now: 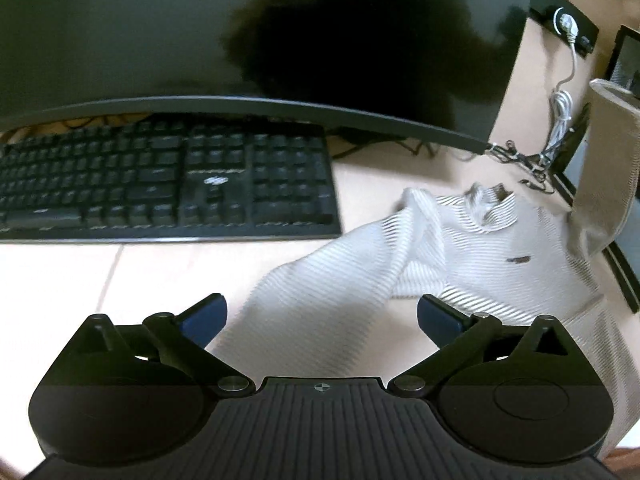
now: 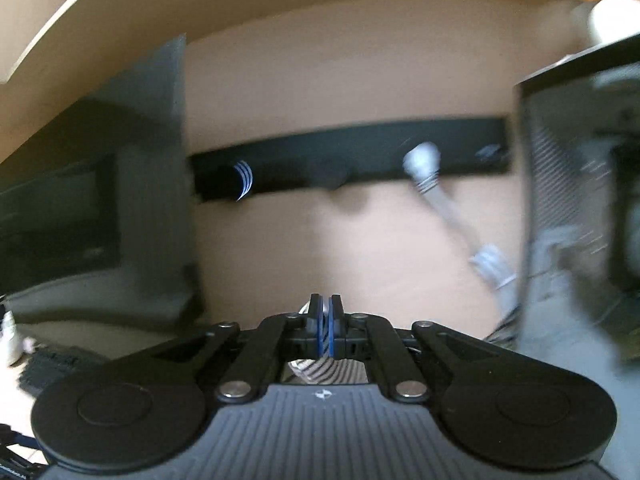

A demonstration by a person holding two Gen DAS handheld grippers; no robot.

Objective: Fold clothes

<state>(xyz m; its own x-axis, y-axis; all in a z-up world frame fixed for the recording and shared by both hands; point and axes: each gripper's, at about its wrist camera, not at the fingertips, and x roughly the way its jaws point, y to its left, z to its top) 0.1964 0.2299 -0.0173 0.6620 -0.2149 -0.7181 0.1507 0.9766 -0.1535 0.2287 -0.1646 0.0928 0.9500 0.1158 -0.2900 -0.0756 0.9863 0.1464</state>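
A white ribbed garment (image 1: 460, 256) lies spread on the pale desk (image 1: 100, 280), collar toward the far side, one sleeve (image 1: 320, 300) running down toward me. My left gripper (image 1: 322, 314) hovers open just above that sleeve, its blue-padded fingers (image 1: 204, 318) wide apart, nothing between them. At the right edge a part of the garment (image 1: 612, 168) is lifted up off the desk. In the blurred right wrist view my right gripper (image 2: 325, 320) is shut on a fold of the striped white fabric (image 2: 332, 368), which shows just below the blue pads.
A black keyboard (image 1: 160, 180) lies at the left under a large dark monitor (image 1: 240, 40). White cables (image 1: 560, 112) and a black wall socket strip (image 1: 568, 28) sit at the back right. The right wrist view shows a beige wall, a black strip (image 2: 348, 160) and a dark mesh object (image 2: 572, 200).
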